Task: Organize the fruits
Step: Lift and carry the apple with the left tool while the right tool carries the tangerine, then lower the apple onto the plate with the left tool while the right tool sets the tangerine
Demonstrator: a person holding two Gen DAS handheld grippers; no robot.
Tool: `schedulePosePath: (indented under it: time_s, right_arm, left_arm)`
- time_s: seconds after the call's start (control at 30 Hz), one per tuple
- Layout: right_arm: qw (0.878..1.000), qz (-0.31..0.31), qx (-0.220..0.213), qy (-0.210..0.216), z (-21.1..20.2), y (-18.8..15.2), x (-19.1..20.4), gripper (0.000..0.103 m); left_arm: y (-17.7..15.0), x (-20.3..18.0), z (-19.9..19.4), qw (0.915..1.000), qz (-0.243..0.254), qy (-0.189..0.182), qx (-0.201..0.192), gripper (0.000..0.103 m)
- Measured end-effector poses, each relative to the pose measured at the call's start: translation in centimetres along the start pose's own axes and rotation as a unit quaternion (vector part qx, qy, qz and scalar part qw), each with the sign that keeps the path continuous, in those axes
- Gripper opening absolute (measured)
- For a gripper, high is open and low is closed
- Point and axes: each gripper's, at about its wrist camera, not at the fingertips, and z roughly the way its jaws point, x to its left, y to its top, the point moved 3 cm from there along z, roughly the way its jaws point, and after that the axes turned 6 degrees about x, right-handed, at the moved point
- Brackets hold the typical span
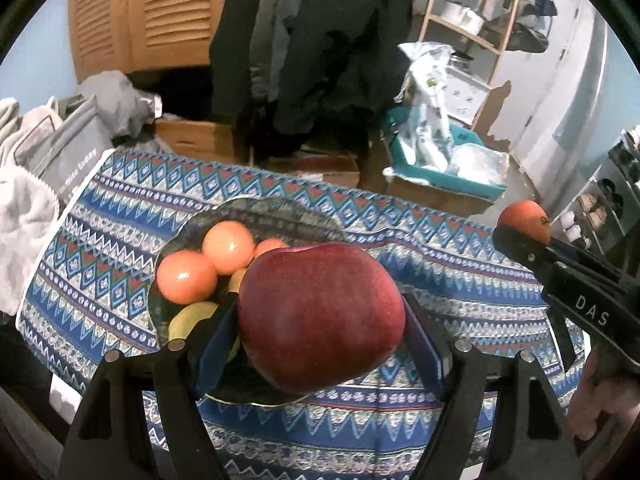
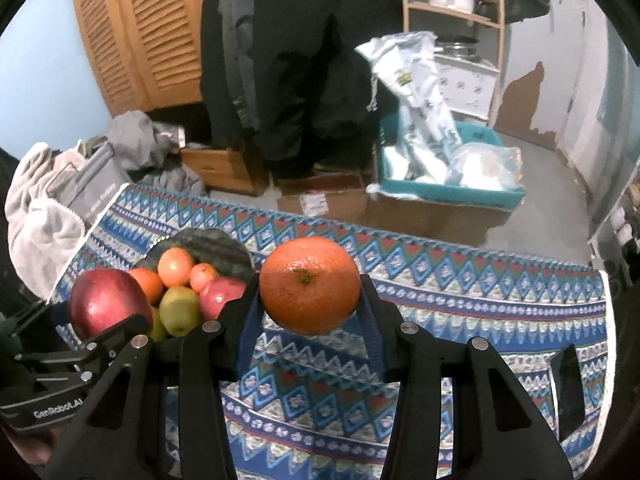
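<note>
My left gripper [image 1: 320, 312] is shut on a big dark red apple [image 1: 320, 316], held above the near side of a dark bowl [image 1: 280, 210]. The bowl holds orange fruits [image 1: 228, 246] and a yellow-green fruit [image 1: 192, 318]. My right gripper [image 2: 310, 300] is shut on an orange [image 2: 310, 286], over the patterned cloth to the right of the bowl [image 2: 218, 246]. In the right wrist view the bowl also shows oranges [image 2: 175, 266], a green fruit [image 2: 180, 310] and a pinkish red fruit [image 2: 220, 296]. The left gripper's apple [image 2: 106, 302] appears at the left there. The right gripper's orange [image 1: 524, 222] shows at the right of the left wrist view.
A blue, white and red patterned cloth [image 2: 440, 292] covers the table. Beyond its far edge stand cardboard boxes [image 2: 324, 200], a teal bin of plastic bags [image 2: 448, 188], hanging dark coats [image 2: 300, 60] and a wooden shelf [image 2: 452, 8]. Grey towels and clothes [image 2: 44, 208] pile at the left.
</note>
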Motion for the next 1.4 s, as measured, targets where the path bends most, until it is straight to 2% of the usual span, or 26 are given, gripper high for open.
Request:
schedulePosePath:
  time_s: [0.23,0.43,0.77,1.03,1.1,1.13,1.23,1.4]
  right_arm:
    - [0.999,-0.013,0.031,0.007,3.1,-0.4,2.0,0.045]
    - [0.998,-0.027,0.046,0.012,4.8,-0.5,3.6,0.045]
    - [0.998,-0.031,0.052,0.012,5.5,-0.3,4.2,0.045]
    - [0.998,-0.029,0.049,0.014,5.4,0.0,4.3,0.045]
    - [0.998,-0.029,0.048,0.015,5.4,0.0,4.4,0.045]
    - [0.998,-0.029,0.047,0.014,5.4,0.0,4.4,0.045]
    - [0.998,-0.029,0.046,0.015,5.4,0.1,4.5,0.045]
    - [0.998,-0.029,0.046,0.014,5.3,0.1,4.5,0.045]
  left_arm:
    - [-1.4,2.3,2.9,0.9986,-0.030,0.001,0.044,0.080]
    - [-2.5,2.8,5.2,0.9963,-0.037,0.007,0.078,0.080]
    - [-3.2,2.9,7.6,0.9925,-0.031,0.023,0.116,0.080]
    - [-3.5,3.3,8.9,0.9874,-0.055,0.009,0.148,0.080]
    - [-3.4,3.2,8.8,0.9883,-0.052,0.012,0.143,0.079]
    - [-3.1,3.1,8.0,0.9914,-0.049,0.013,0.121,0.079]
    - [-2.2,2.6,6.2,0.9956,-0.035,0.016,0.085,0.090]
    - [-1.4,3.4,5.0,0.9968,-0.034,0.031,0.066,0.090]
